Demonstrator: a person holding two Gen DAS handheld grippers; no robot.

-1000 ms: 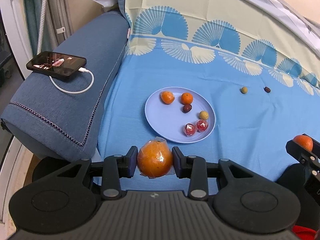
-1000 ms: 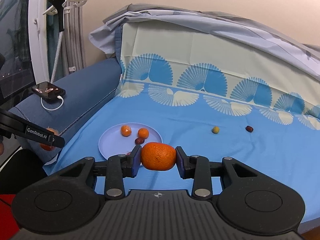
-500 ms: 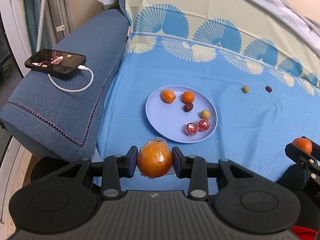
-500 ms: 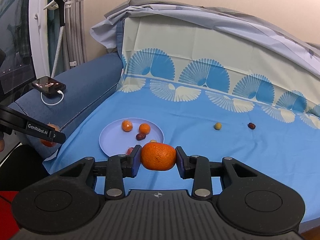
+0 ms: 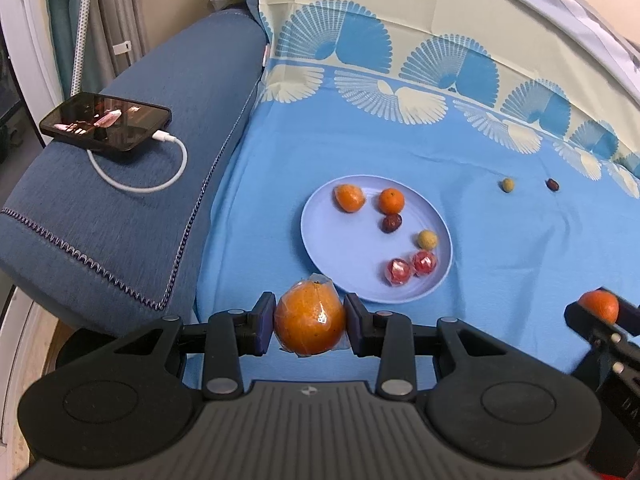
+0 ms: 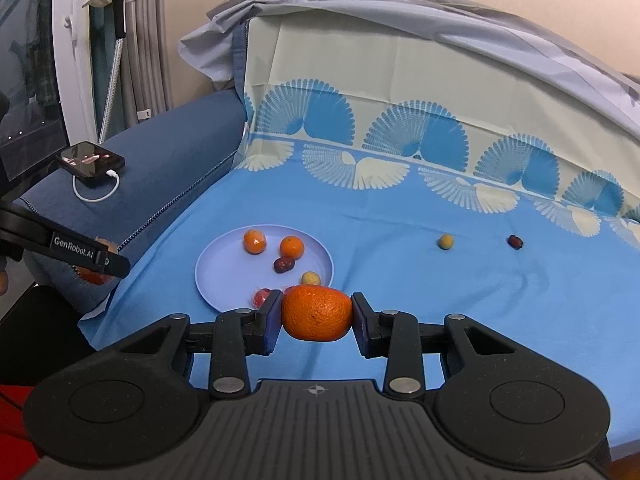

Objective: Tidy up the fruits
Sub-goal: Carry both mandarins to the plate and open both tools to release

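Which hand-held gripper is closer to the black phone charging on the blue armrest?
Left. The left hand-held gripper, holding a plastic-wrapped orange, is beside the armrest bearing the phone; the right hand-held gripper sits past the plate, farther away.

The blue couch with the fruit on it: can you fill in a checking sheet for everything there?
Surface: light blue patterned sheet over a couch seat, slightly creased.
Job's things: round pale blue plate holding six small fruits; a yellow-green fruit and a dark red fruit lie loose on the sheet.
Clutter: black phone on the blue armrest.
Grippers: left gripper shut on a plastic-wrapped orange; right gripper shut on a bare orange.
Cables: white charging cable looped from the phone.
Surroundings: grey curtain, beige wall.
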